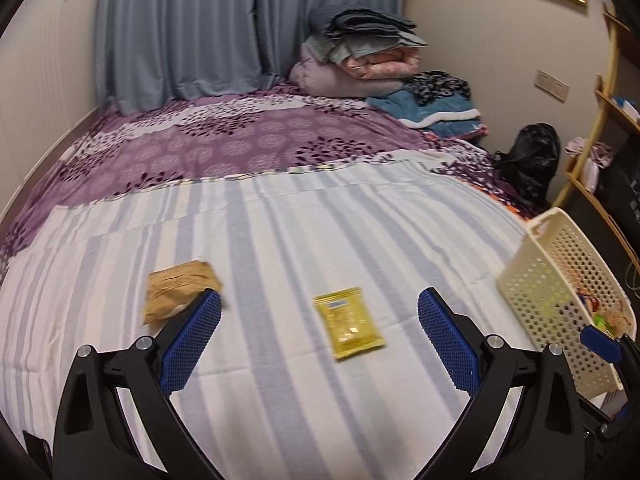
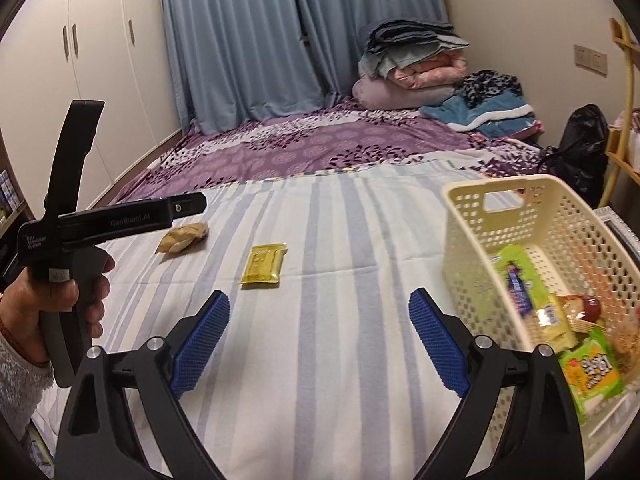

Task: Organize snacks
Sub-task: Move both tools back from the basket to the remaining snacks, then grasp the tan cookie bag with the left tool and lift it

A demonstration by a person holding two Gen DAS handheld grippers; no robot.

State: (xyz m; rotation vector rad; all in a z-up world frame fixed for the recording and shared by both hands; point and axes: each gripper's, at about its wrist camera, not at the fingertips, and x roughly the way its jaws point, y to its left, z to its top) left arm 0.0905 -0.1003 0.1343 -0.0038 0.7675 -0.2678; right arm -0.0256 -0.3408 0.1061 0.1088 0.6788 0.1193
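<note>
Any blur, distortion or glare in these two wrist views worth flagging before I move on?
Left wrist view: strong fisheye bending with dark corners; the brown snack packet is motion-smeared, the yellow packet is sharper. Right wrist view: same curvature; snacks in the cream basket look smeared, and the green packet carries some glare. Lighting is dim and even, shadows soft.
</note>
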